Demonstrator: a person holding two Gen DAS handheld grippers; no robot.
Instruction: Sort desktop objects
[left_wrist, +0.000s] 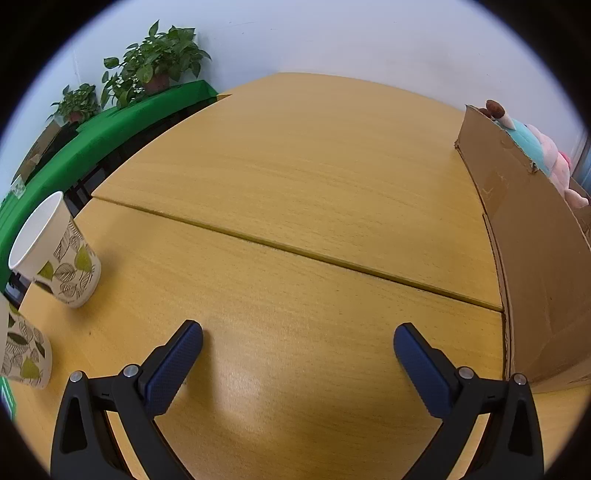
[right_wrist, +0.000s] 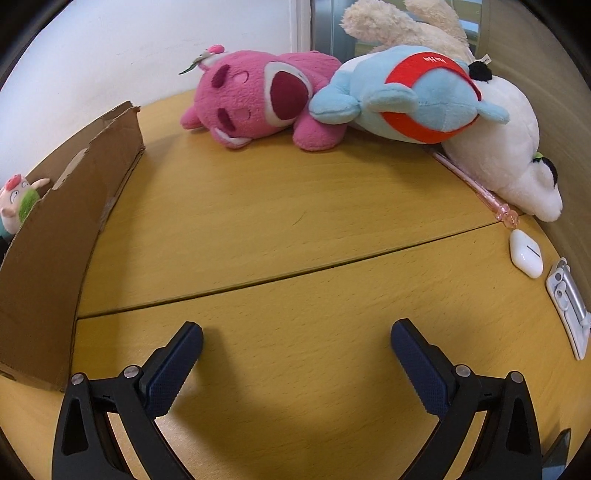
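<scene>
We see both tools tilted down over the wooden table (left_wrist: 295, 177): the left hand-held gripper (left_wrist: 298, 341) gapes wide and empty near two paper cups (left_wrist: 59, 254), the right hand-held gripper (right_wrist: 296, 339) equally wide, with the plush toys (right_wrist: 258, 99) lying at the far edge.

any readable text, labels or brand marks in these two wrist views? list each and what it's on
White lettering on the red band of the blue plush toy: upside down and too small to read reliably.
Small tag by the white plush toy: too small to read.
Leaf-print paper cups: pattern only, no words.
Cardboard box: no legible print.
Nothing else carries text.
</scene>
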